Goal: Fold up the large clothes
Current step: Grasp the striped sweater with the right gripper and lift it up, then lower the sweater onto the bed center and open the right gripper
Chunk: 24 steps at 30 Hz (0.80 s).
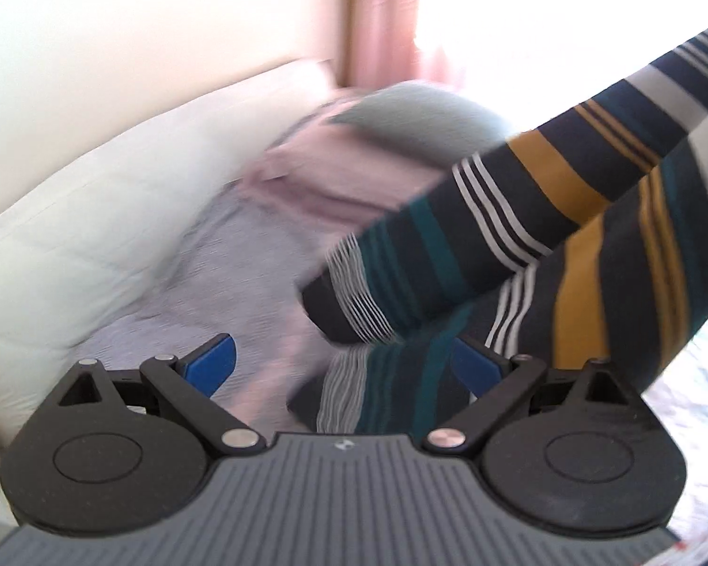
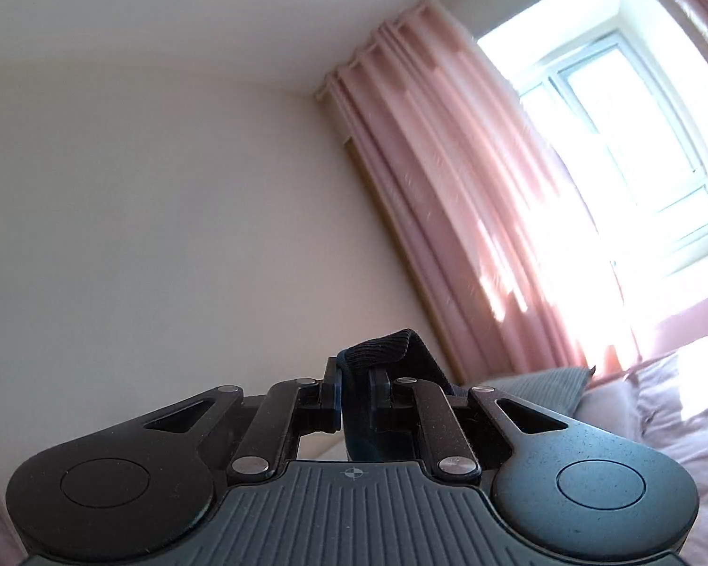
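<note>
A striped garment (image 1: 533, 236), dark navy with teal, mustard and white bands, hangs slanting from the upper right down over the bed. Two sleeve-like ends dangle, and the lower one (image 1: 373, 391) falls between my left gripper's blue pads. My left gripper (image 1: 344, 361) is open, its fingers wide apart on either side of that cloth. My right gripper (image 2: 354, 394) points up toward the wall and is shut on a dark ribbed edge of the garment (image 2: 382, 346), which sticks up above the pads.
A bed with lilac bedding (image 1: 240, 254) lies below, with a white headboard cushion (image 1: 85, 217) at left and a grey pillow (image 1: 420, 113) behind. Pink curtains (image 2: 448, 179) and a bright window (image 2: 627, 141) stand at the right.
</note>
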Each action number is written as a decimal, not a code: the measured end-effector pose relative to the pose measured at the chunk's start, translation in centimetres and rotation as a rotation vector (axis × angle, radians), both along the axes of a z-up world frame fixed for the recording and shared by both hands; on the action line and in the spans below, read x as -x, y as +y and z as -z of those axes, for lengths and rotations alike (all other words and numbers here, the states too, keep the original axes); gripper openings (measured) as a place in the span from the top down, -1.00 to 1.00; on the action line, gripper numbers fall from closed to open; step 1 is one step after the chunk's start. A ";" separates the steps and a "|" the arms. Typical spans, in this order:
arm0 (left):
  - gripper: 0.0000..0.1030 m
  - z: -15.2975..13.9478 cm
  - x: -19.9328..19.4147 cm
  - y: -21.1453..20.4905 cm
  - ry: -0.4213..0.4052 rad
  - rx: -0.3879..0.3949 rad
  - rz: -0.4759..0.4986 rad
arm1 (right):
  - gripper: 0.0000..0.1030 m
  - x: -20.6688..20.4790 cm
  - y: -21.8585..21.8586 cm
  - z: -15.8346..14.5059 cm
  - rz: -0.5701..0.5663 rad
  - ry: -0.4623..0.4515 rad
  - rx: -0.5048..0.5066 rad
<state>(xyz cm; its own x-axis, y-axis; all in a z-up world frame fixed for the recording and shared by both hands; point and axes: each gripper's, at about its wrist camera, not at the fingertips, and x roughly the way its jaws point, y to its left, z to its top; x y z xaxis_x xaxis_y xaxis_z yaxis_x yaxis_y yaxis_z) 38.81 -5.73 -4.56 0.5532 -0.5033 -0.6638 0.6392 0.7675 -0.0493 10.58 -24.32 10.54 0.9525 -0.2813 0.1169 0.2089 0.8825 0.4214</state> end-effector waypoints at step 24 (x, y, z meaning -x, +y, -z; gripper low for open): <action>-0.87 9.6 30.6 -15.3 0.209 -0.309 0.367 | -0.07 31.2 -11.2 23.4 0.240 1.117 -0.494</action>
